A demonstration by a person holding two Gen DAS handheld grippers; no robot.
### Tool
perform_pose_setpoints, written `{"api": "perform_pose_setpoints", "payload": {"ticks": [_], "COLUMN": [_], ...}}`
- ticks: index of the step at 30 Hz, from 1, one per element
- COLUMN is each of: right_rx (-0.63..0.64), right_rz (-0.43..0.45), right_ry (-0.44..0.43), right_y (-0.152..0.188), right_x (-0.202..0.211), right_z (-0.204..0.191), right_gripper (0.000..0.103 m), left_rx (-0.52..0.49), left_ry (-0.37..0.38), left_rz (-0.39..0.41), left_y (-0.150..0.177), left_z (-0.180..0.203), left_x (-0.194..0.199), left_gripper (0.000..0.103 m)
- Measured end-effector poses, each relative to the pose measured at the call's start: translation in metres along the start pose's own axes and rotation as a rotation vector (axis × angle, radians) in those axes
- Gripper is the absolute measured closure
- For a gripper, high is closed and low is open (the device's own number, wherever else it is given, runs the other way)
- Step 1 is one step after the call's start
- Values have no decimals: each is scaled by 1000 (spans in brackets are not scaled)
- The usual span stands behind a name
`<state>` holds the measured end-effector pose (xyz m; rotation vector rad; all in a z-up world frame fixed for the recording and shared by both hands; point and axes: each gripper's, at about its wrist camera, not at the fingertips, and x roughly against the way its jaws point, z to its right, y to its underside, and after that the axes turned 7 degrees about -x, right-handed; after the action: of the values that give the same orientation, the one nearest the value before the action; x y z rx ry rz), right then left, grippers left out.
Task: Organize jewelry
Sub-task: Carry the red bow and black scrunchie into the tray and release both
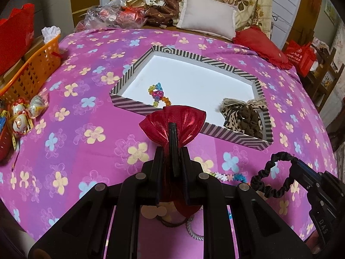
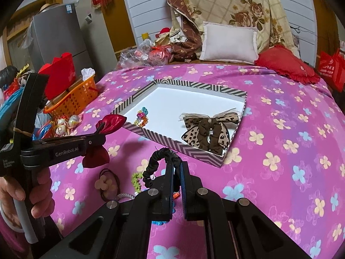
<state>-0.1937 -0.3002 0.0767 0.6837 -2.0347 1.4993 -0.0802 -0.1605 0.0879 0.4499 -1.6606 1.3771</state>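
Left gripper (image 1: 172,133) pinching my red bow (image 1: 172,122), just short of striped tray (image 1: 138,105). Right gripper (image 2: 176,168) clamped on black scrunchie (image 2: 159,161), also near tray. Inside tray: bead bracelet (image 1: 158,96), leopard bow scrunchie (image 2: 207,132). Orange basket (image 1: 32,71) well left. Both grippers tilted down over bedspread (image 1: 86,118).

one striped tray (image 1: 235,137), two hair bows (image 1: 172,122), one beaded bracelet (image 1: 159,96), one black scrunchie (image 1: 271,177), two pillows (image 1: 208,14)

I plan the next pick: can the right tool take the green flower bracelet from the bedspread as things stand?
Probably not yet: the right tool is shut on the black scrunchie, so its jaws are occupied. The green flower bracelet itself lies uncovered nearby.
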Motion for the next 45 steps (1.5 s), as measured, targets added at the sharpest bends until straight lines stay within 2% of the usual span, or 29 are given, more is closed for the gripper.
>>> {"api": "perform_pose_setpoints", "payload": {"ticks": [22, 32, 45], "right_rx": [9, 3, -35], "right_rz": [-10, -1, 11], "right_ry": [4, 7, -4], "right_y": [-18, -39, -83], "right_x": [-20, -37, -71], "right_z": [1, 5, 14], "right_gripper": [97, 97, 97], "left_rx": [-10, -26, -58], "left_ry": [-25, -44, -83], "left_rz": [-16, -16, 2], "left_y": [-11, -32, -81], "left_z": [1, 2, 4], "left_x": [-17, -31, -59], "left_gripper": [89, 89, 89]}}
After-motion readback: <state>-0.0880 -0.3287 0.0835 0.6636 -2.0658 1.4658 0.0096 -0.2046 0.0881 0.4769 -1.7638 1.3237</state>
